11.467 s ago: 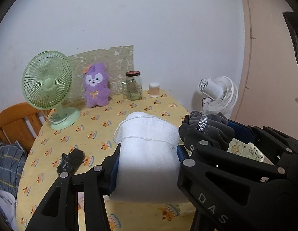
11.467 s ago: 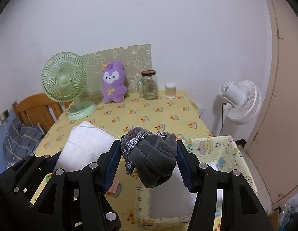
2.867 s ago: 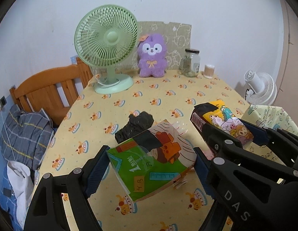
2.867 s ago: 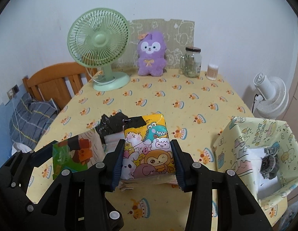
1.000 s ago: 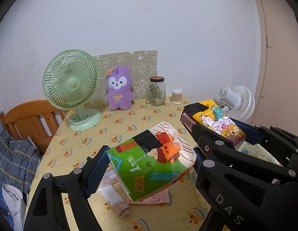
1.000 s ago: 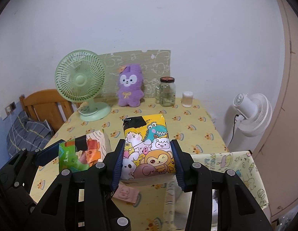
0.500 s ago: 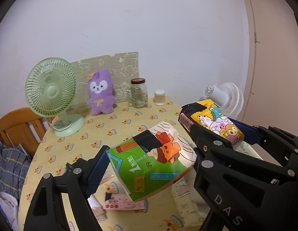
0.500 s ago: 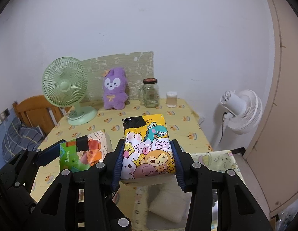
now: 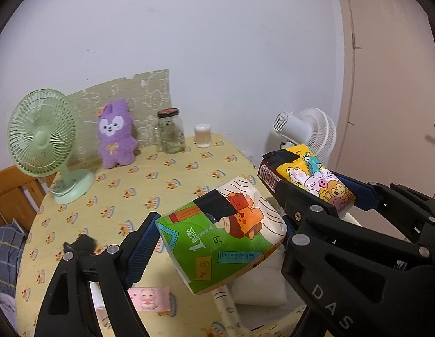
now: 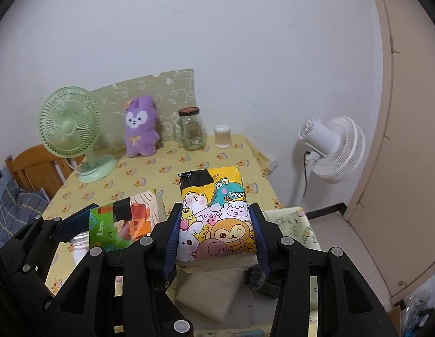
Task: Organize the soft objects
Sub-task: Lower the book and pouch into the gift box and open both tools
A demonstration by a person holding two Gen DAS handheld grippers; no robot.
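My left gripper [image 9: 217, 241] is shut on a green tissue pack [image 9: 223, 233] with an orange cartoon figure, held in the air over the table's right edge. My right gripper [image 10: 216, 233] is shut on a yellow tissue pack [image 10: 217, 219] printed with cartoon animals; it also shows in the left wrist view [image 9: 310, 174]. Both packs hang above a yellow patterned fabric bin [image 10: 296, 219], where a folded white towel [image 10: 212, 295] and a grey glove [image 10: 259, 280] lie. The green pack shows in the right wrist view [image 10: 124, 219] to the left of the yellow one.
The yellow-clothed table [image 9: 161, 174] carries a green desk fan [image 9: 46, 143], a purple plush [image 9: 116, 137], a glass jar [image 9: 169, 132], a small white cup [image 9: 203, 136], a black object [image 9: 81, 245] and a pink packet [image 9: 148, 299]. A white fan [image 10: 332, 146] stands at the right by the door.
Both grippers have swung right with their tissue packs, from over the table to above the fabric bin. The towel and glove inside the bin have come into view.
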